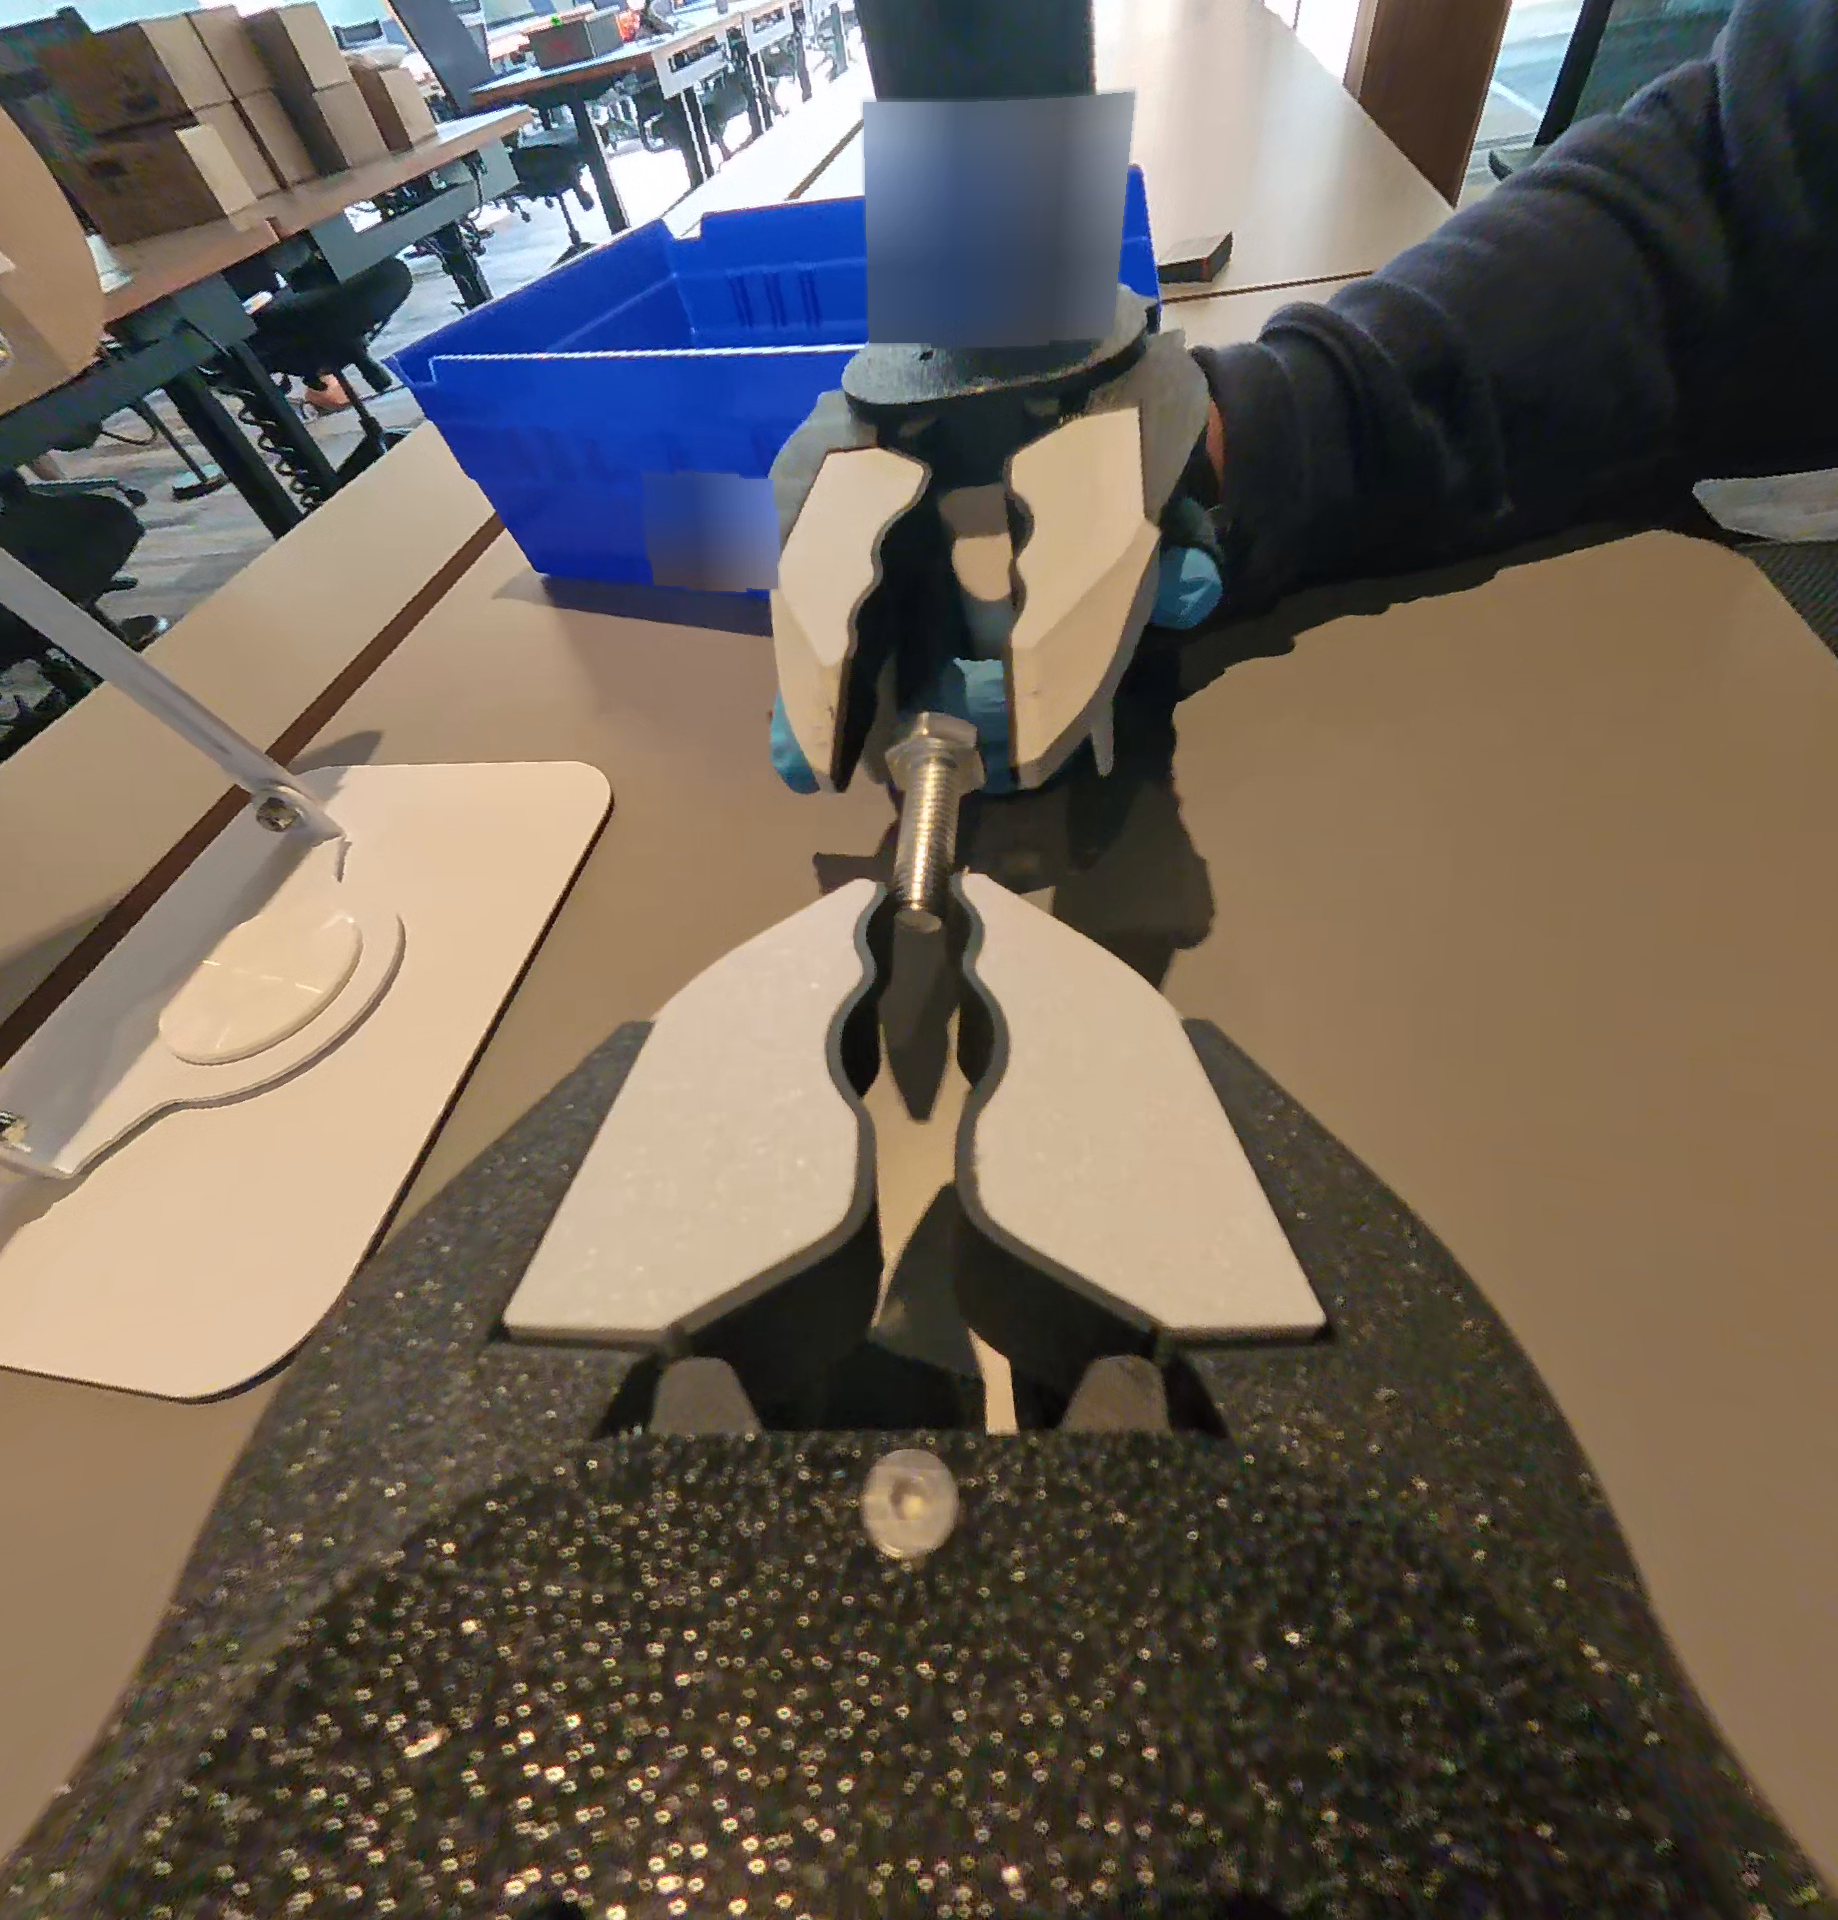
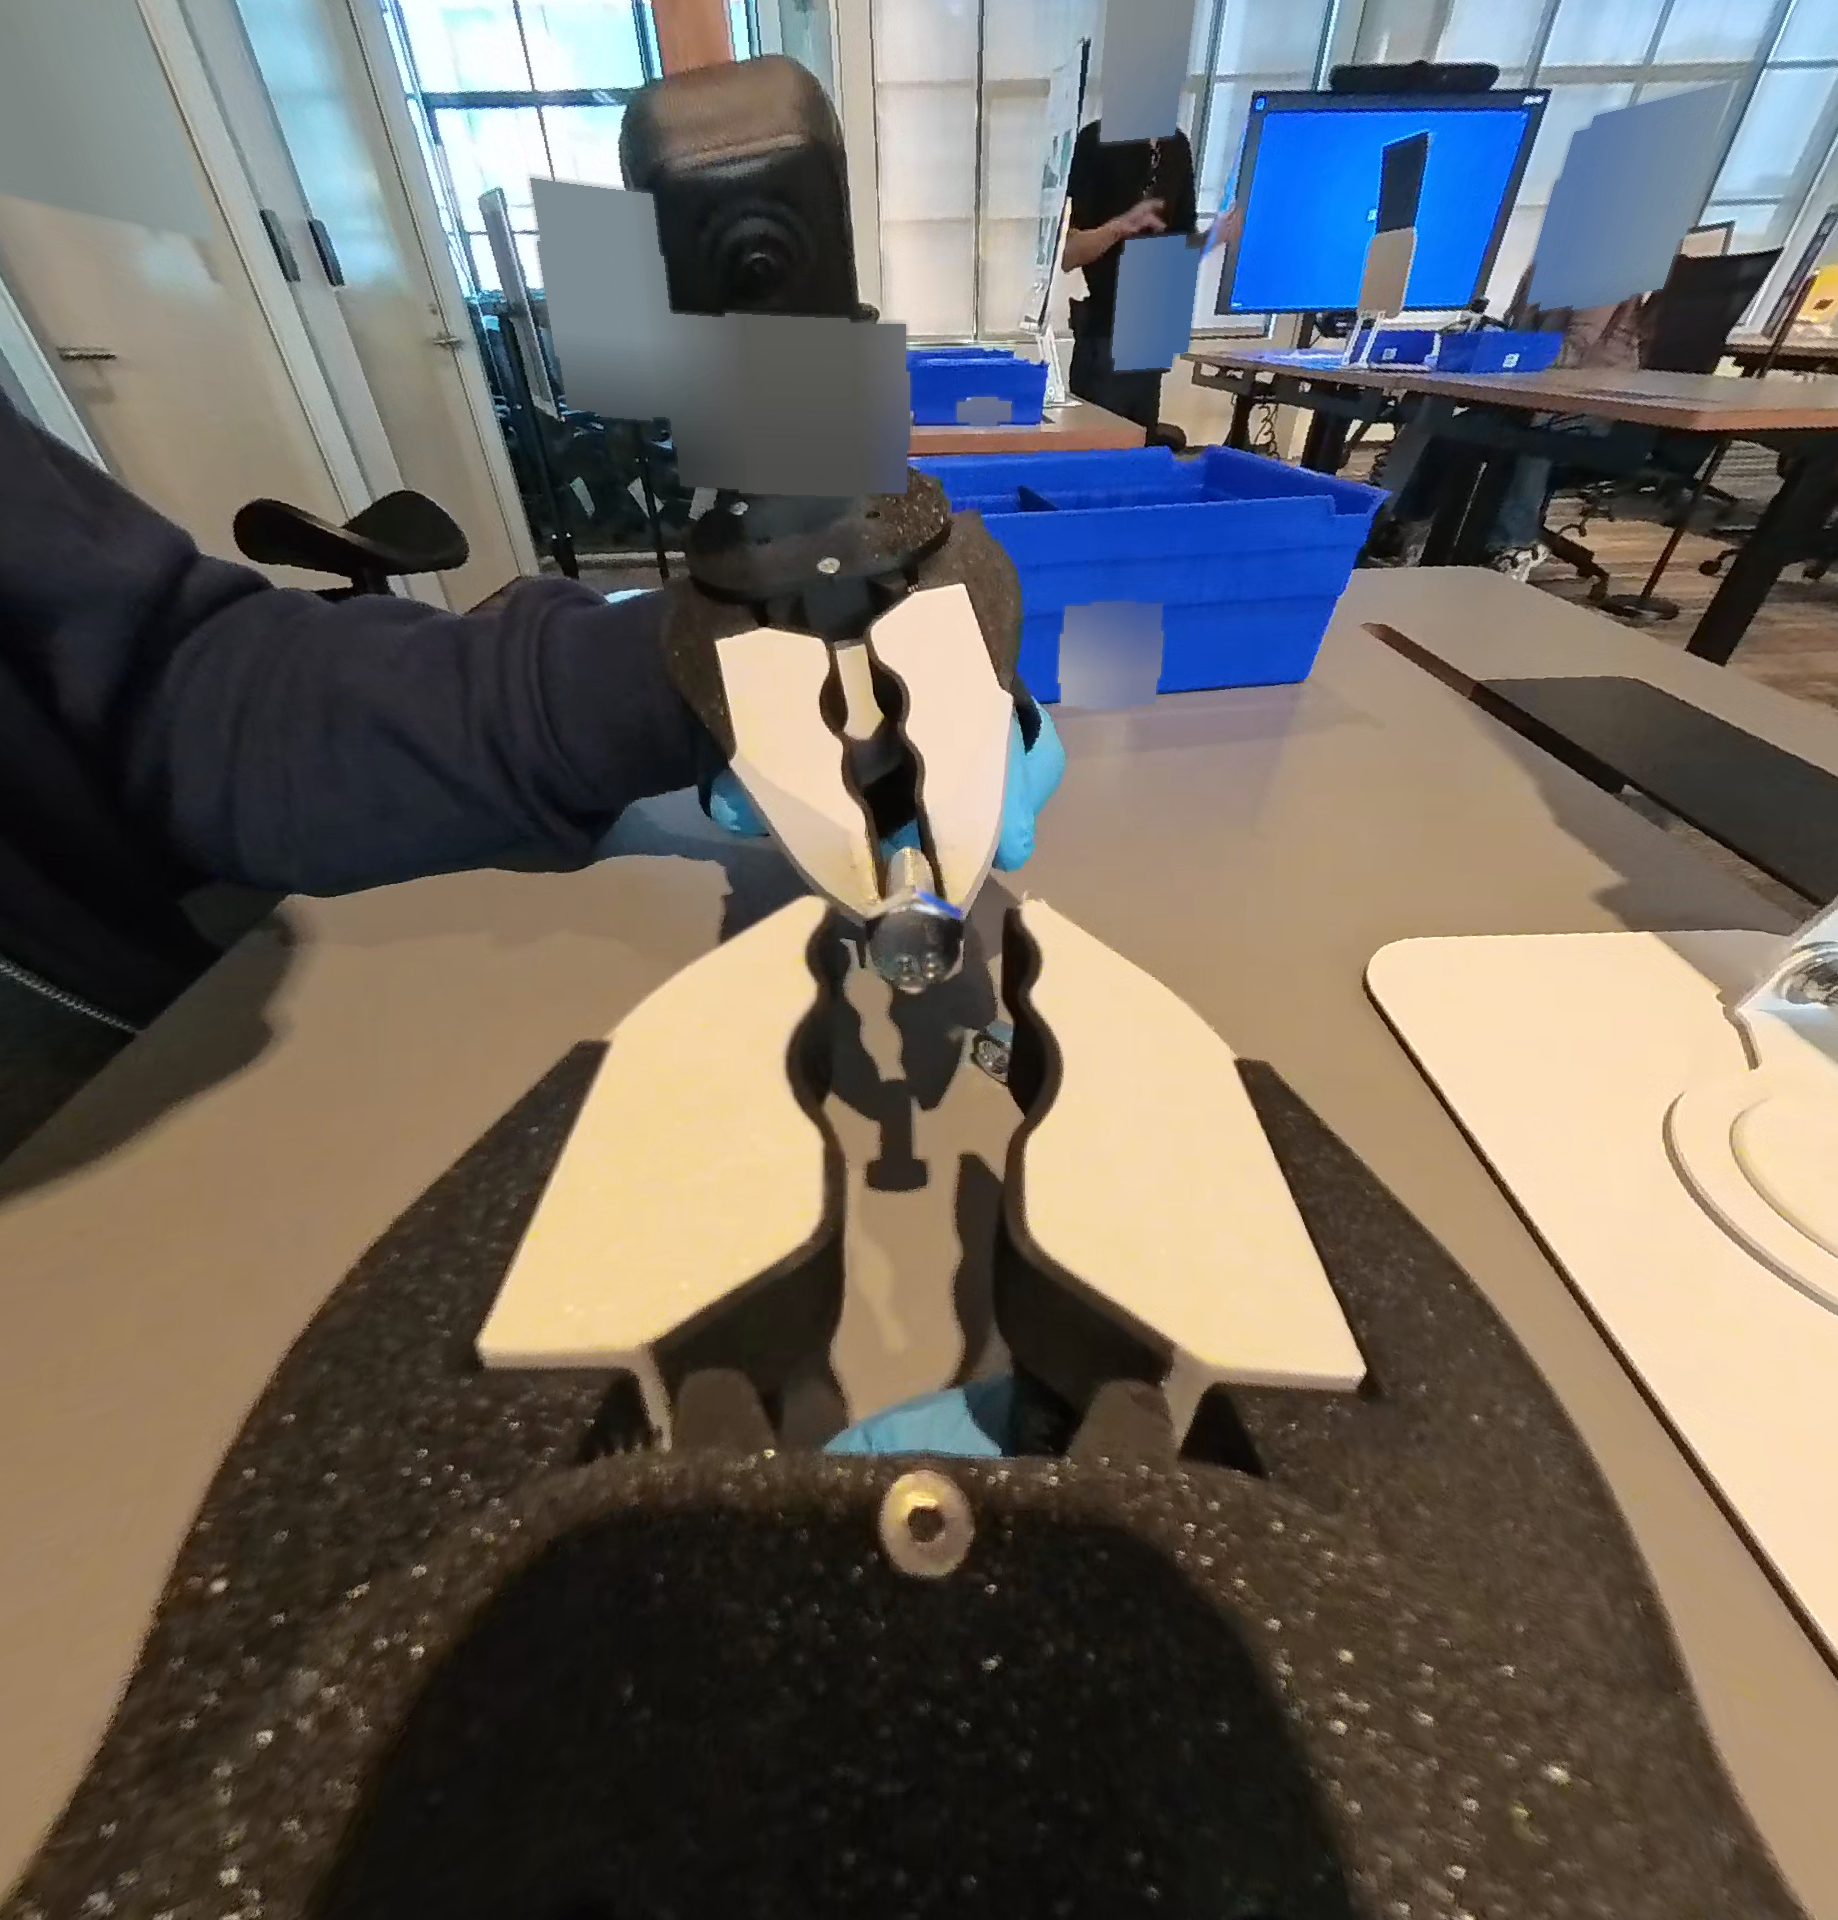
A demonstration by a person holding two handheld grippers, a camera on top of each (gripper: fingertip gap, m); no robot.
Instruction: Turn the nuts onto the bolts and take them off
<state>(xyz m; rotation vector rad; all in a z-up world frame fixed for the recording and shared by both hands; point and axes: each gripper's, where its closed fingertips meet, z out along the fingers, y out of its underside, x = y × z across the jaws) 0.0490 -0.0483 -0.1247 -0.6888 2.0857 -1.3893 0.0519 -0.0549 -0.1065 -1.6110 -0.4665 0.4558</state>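
Above the grey table point(image 1: 1414, 935), left gripper point(image 1: 917, 896) fingers pinching the bolt point(image 1: 923, 821) — right gripper point(image 2: 913, 914) fingers spread.

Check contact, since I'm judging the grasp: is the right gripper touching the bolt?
Apart. The right wrist view shows the bolt between the open fingers of the right gripper, with a gap on each side; the left gripper holds it.

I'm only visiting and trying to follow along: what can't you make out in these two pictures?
- Left wrist view: the bolt thread end is covered by the left tool, so any nut there is hidden.
- Right wrist view: the small metal piece on the table is too small to name.
- Left wrist view: the blue bin bottom is hidden by its near wall.
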